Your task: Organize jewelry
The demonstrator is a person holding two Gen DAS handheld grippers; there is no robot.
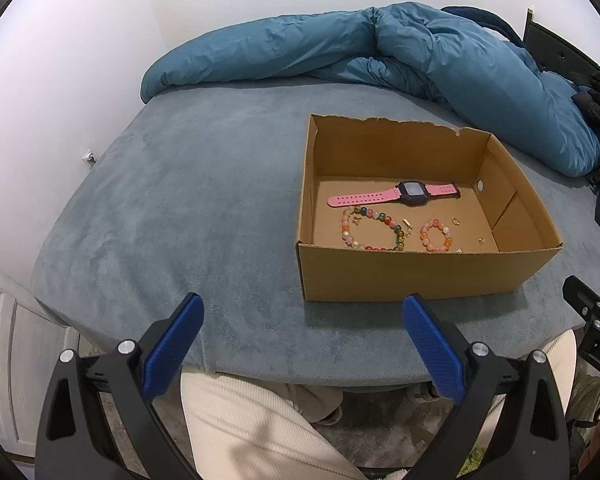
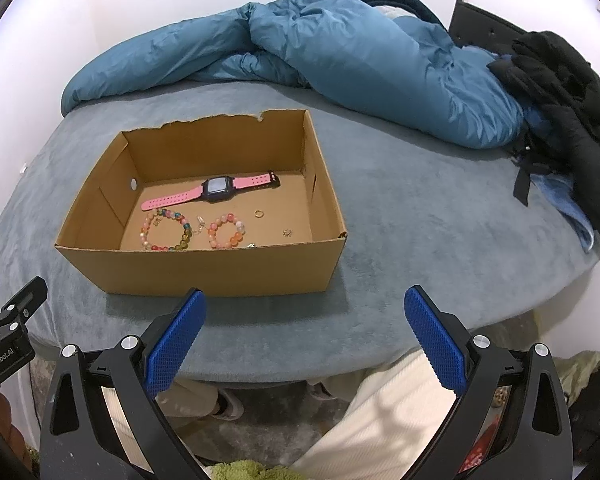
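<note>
On the grey-blue bed (image 1: 188,184), near its front edge: one open cardboard box (image 1: 420,276), far wall torn along the top.

Contents of the box, left to right:
- Large bead bracelet (image 1: 370,229), mixed pink, orange and green beads, lying flat near the front wall, left part of the floor. A small gold charm sits inside its loop.
- Pink watch (image 1: 396,193) with dark square face, strap laid out flat, lying lengthwise along the far part of the floor, beyond both bracelets.
- Small gold clasp-like piece (image 2: 201,221), between the two bracelets; too small to identify.
- Small bead bracelet (image 1: 437,235), pink and orange, just right of the large one, apart from it.
- Gold ring (image 1: 455,221), right of the small bracelet and slightly farther back.
- Small gold ornament (image 2: 287,233), nearest the right wall; detail unclear.

Beyond the box: blue quilt (image 1: 380,48), bunched along the far side of the bed. Far right: black garment (image 2: 572,120), heaped against the quilt.

Tools: left gripper (image 1: 303,307), blue-padded fingers wide apart, holding nothing, at the near bed edge left of the box. Right gripper (image 2: 306,300), fingers likewise wide apart and empty, just in front of the box's near right corner. Below the bed edge, cream ribbed trousers (image 1: 252,432) of the person.
</note>
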